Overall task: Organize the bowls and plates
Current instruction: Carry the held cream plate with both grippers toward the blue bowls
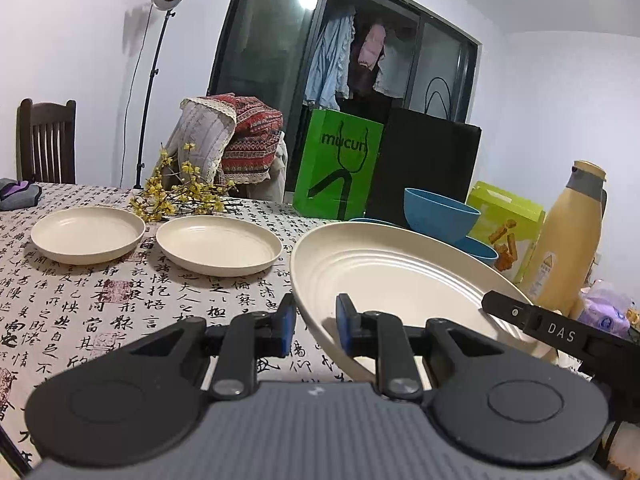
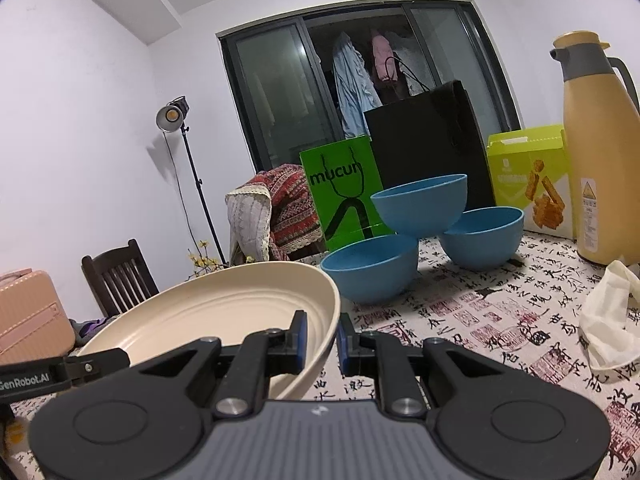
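With both jaws, left gripper [image 1: 316,322] and right gripper [image 2: 322,342], clamped on the big plate's [image 1: 400,280] rim, I judge stacking it onto the small plate [image 1: 218,244] at centre left comes next.

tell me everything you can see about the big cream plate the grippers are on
The big cream plate is round, matte and plastic-looking, with concentric ridges inside and a raised rim. It is empty and tilted above the calligraphy tablecloth. The left gripper pinches its left rim and the right gripper its right rim.
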`<state>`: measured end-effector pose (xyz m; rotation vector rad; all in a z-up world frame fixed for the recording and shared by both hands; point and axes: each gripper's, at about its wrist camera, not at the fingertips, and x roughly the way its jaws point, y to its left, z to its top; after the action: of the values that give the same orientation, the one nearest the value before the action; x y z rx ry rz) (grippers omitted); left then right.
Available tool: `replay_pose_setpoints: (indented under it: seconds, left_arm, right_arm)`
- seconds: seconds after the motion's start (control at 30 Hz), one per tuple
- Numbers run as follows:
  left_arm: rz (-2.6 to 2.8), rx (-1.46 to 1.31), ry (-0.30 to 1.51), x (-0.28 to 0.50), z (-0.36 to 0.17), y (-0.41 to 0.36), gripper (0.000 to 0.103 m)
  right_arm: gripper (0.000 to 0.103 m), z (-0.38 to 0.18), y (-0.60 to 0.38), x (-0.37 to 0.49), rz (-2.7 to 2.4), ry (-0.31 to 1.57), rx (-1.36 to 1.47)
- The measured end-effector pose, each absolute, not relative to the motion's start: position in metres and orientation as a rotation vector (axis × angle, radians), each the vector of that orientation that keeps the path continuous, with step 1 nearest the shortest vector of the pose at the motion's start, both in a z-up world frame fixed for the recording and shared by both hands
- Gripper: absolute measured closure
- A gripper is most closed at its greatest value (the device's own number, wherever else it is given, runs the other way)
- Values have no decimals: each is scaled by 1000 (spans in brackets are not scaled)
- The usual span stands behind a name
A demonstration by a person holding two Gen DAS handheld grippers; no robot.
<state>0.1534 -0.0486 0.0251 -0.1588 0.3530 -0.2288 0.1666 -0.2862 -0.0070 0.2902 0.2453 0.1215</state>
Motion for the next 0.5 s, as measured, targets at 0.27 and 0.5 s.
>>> replay_pose_setpoints:
  seconds: [0.27,0.5]
  left_arm:
    - [-243,-148,344,150,23,-56,82]
    - [-244,-135,354,147,16,-60,82]
  right_arm:
    - [88,-12,-293,158,111,238,295]
    - [88,-19,-297,152,105,250,298]
